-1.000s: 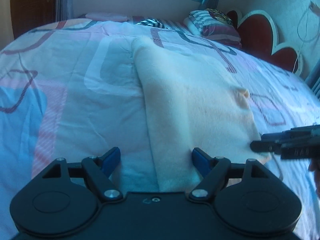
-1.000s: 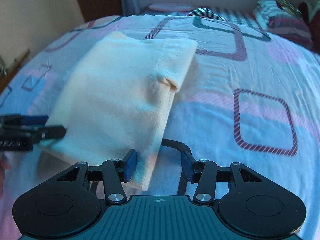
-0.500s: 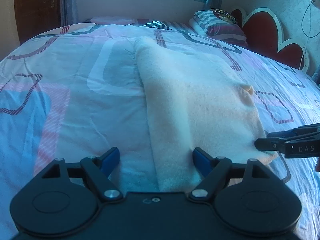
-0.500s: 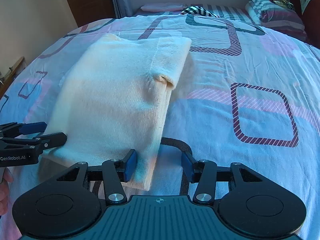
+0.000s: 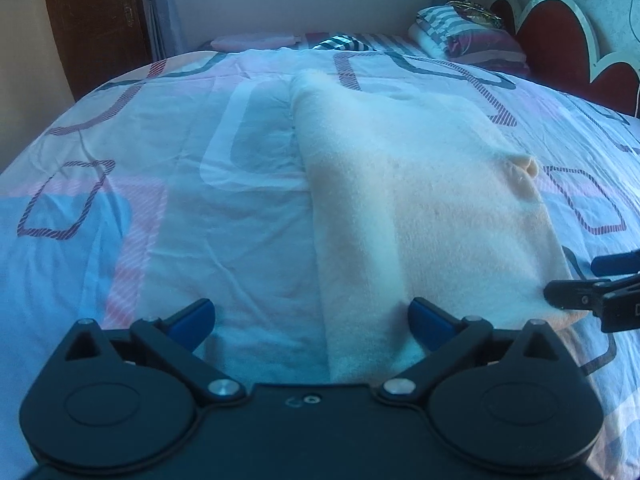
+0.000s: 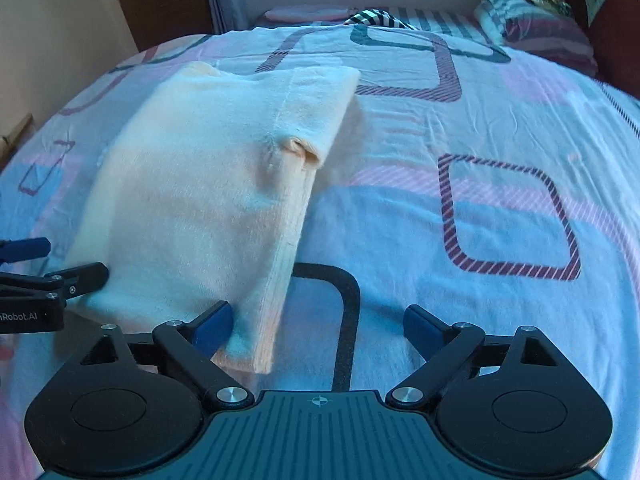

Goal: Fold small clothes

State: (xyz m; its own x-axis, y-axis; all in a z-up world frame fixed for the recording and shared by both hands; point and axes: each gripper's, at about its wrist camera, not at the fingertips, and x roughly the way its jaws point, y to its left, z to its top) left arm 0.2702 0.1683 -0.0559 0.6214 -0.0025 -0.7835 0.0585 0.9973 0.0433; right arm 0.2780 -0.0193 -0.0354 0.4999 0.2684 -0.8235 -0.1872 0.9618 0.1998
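Observation:
A cream garment (image 5: 420, 208), folded into a long rectangle, lies flat on the bed; it also shows in the right wrist view (image 6: 208, 200). My left gripper (image 5: 312, 316) is open and empty, at the garment's near left corner, its right finger (image 5: 430, 320) resting on the cloth edge. My right gripper (image 6: 318, 322) is open and empty at the near right corner, its left finger (image 6: 212, 322) against the cloth. Each gripper shows at the edge of the other's view: the right one (image 5: 596, 284), the left one (image 6: 52, 264).
The bed sheet (image 6: 480, 240) is patterned with pink, blue and striped squares. Striped pillows (image 5: 468, 40) and a red headboard (image 5: 560, 36) lie at the far right. A window and a dark wooden door (image 5: 96, 20) stand beyond the bed.
Both grippers have drawn slightly back and lower toward the garment's near edge. The right gripper's jaws have opened wider. The garment has not moved.

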